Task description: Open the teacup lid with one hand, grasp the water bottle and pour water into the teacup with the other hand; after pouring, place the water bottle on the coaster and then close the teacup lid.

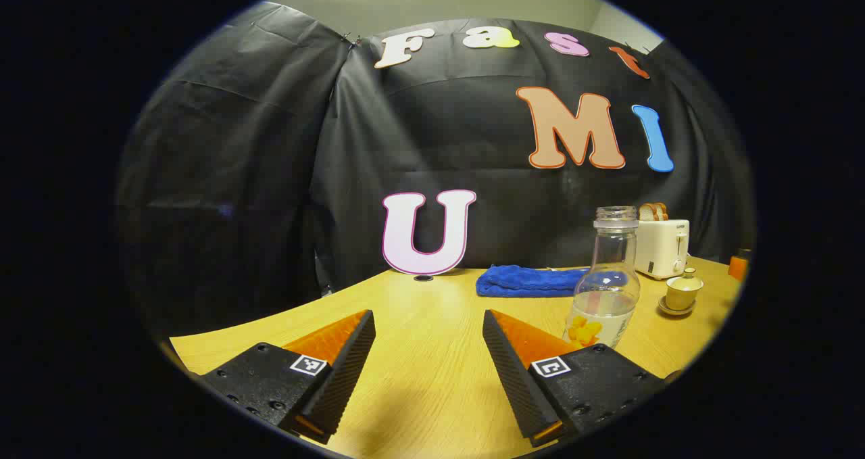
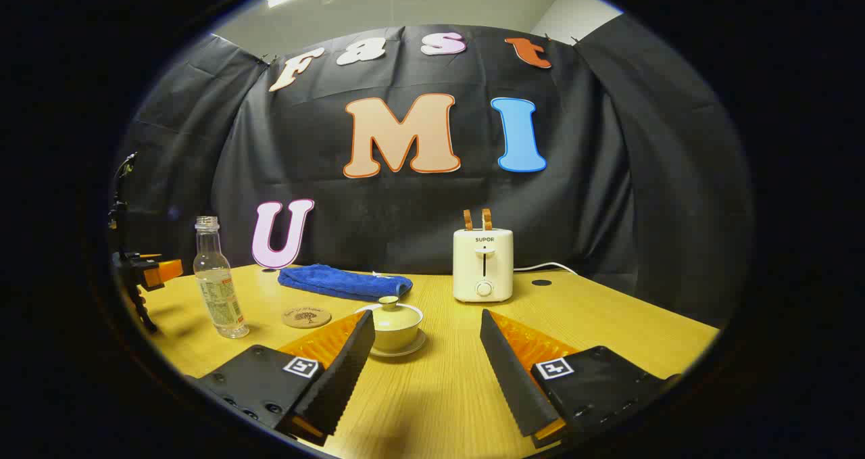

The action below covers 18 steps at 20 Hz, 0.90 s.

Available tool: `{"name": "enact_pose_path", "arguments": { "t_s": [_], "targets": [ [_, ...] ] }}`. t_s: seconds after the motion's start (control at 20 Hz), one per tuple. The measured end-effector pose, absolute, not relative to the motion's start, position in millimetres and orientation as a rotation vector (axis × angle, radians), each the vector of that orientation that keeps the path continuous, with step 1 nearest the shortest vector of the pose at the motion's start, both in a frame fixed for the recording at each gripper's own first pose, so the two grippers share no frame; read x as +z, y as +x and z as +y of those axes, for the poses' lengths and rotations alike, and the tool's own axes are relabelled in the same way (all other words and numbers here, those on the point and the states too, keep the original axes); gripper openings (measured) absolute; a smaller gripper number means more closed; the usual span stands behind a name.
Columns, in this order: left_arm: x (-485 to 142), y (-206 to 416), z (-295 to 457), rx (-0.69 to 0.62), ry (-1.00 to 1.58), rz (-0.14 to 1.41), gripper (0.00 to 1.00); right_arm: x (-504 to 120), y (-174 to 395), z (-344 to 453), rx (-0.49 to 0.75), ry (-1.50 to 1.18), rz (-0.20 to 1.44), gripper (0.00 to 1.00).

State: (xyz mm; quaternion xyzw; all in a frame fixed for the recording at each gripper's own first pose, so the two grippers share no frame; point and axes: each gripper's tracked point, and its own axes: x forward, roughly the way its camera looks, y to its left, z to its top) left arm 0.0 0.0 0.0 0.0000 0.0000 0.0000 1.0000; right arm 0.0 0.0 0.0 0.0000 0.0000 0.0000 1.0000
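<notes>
My left gripper [image 1: 427, 327] hangs over the table [image 1: 419, 378] with its fingers spread wide, holding nothing. The water bottle [image 1: 606, 280] stands upright just ahead of its right finger, cap off, with a little water in the bottom. My right gripper [image 2: 426, 327] is spread apart too, empty. The teacup [image 2: 395, 324] sits on its saucer just ahead of the right gripper's left finger, lid [image 2: 388, 307] still on. The coaster [image 2: 306, 316] lies bare between cup and bottle. A blue towel [image 2: 344, 283] and a toaster [image 2: 482, 264] sit toward the table's far edge.
</notes>
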Motion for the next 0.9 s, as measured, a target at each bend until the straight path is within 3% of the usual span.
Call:
{"name": "enact_pose_path", "arguments": {
  "t_s": [0.35, 0.4, 0.75, 0.85, 0.9],
  "targets": [
    [-1.7, 0.7, -2.5, -0.006, -0.004, 0.003, 0.93, 0.4, -0.4, -0.1, 0.001, -0.001, -0.001, 0.94],
    [-1.9, 0.0, -2.2, -0.006, -0.005, 0.002, 0.93, 0.0, -0.5, 0.0, 0.0, 0.0, 0.0, 0.99],
    [-1.4, 0.1, -3.1, -0.014, -0.001, -0.004, 0.9, 0.6, -0.5, -0.1, 0.001, 0.0, 0.0, 0.94],
    [-2.0, -0.1, -3.1, -0.013, -0.006, 0.002, 0.93, 0.9, -0.7, -0.2, 0.001, -0.001, 0.0, 0.94],
    [-2.2, -0.2, -3.6, -0.013, -0.005, 0.001, 0.93, 0.7, -0.8, -0.2, 0.001, -0.001, 0.0, 0.99]
  ]
}}
